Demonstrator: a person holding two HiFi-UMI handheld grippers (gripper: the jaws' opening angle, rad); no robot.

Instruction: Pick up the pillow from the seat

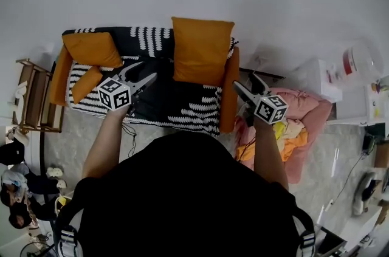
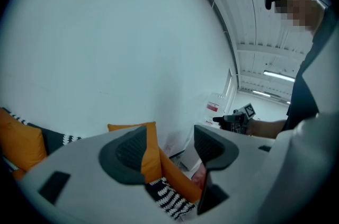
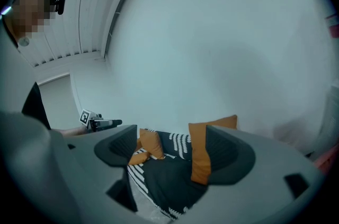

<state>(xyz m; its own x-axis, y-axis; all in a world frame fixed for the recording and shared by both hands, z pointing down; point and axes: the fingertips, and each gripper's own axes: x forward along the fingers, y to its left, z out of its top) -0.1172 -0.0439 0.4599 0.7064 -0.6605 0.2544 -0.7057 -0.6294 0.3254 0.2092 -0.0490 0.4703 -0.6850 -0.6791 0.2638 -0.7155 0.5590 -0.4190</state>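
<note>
**While both grippers wait open and empty, the pillow stands upright on the sofa seat between them**

Since the pillow (image 1: pixel 202 50) is the thing to lift, start there. It is large and orange and rests on its lower edge on the right half of the sofa (image 1: pixel 182 110). Its long side runs upward and its back leans on the sofa's backrest (image 1: pixel 149 39). Its right edge is close to the sofa's right armrest (image 1: pixel 229 92).

From the left gripper (image 1: pixel 144 72), the pillow lies ahead and to the right. This gripper hangs over the front of the sofa's seat and looks the nearer of the two, though not by much. From the right gripper (image 1: pixel 248 83), held just off the sofa's right end beside the armrest, it lies ahead and to the left. The pillow therefore falls between the two lines of aim, and a two-sided grasp on its upright edges looks likely.

Both forearms reach forward from the body. Each gripper tips slightly downward and angles inward toward the pillow. On both, the jaws stand about half apart with nothing between the pads.

Two smaller orange cushions (image 1: pixel 92 49) sit at the sofa's left end, well apart from either gripper.
</note>
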